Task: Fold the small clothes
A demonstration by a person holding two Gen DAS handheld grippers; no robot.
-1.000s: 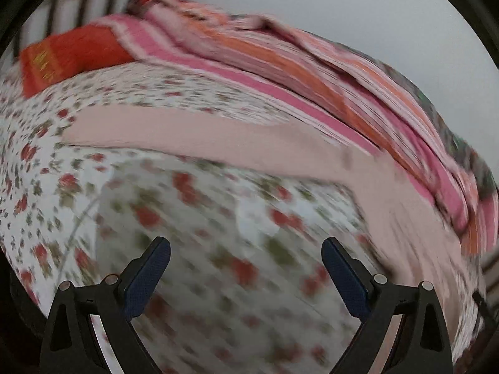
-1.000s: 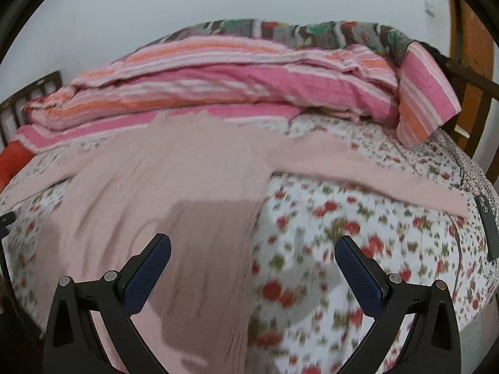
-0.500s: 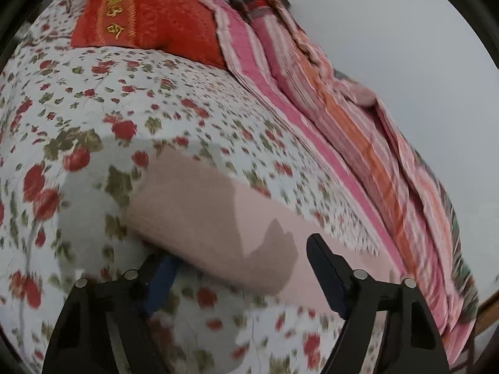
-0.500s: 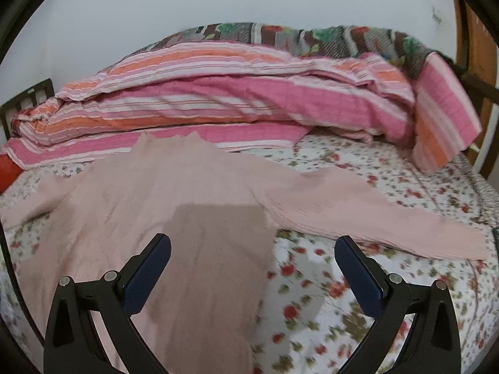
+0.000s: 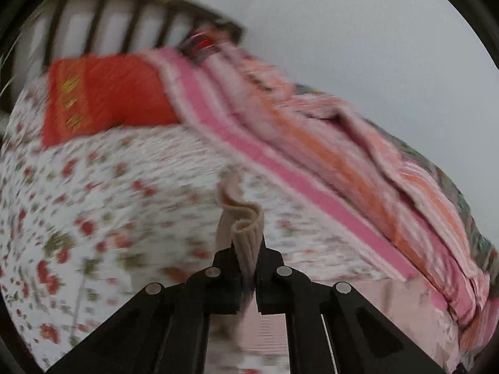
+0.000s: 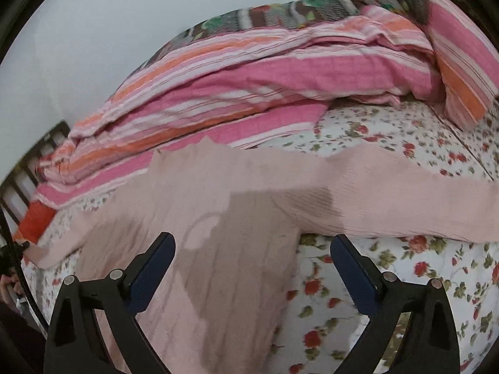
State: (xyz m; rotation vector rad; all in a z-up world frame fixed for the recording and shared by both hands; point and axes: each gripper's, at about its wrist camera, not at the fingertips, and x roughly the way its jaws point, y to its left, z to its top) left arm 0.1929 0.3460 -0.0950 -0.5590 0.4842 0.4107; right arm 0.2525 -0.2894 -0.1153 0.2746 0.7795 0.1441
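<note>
Pale pink ribbed sweater (image 6: 224, 218), spread on the bed with one cuff lifted.

Its body lies flat between and ahead of the right tongs (image 6: 252, 268), one long sleeve (image 6: 405, 199) stretched out flat beyond their right finger. The other sleeve's ribbed cuff (image 5: 243, 227) is pinched in the closed left tongs (image 5: 248, 249), standing up crumpled and curled above their tips, the knit trailing down beneath them.

My left gripper (image 5: 246, 249) points downward with its jaws clamped tight together, while my right gripper (image 6: 252, 268) hovers with jaws spread wide and holding nothing.
</note>
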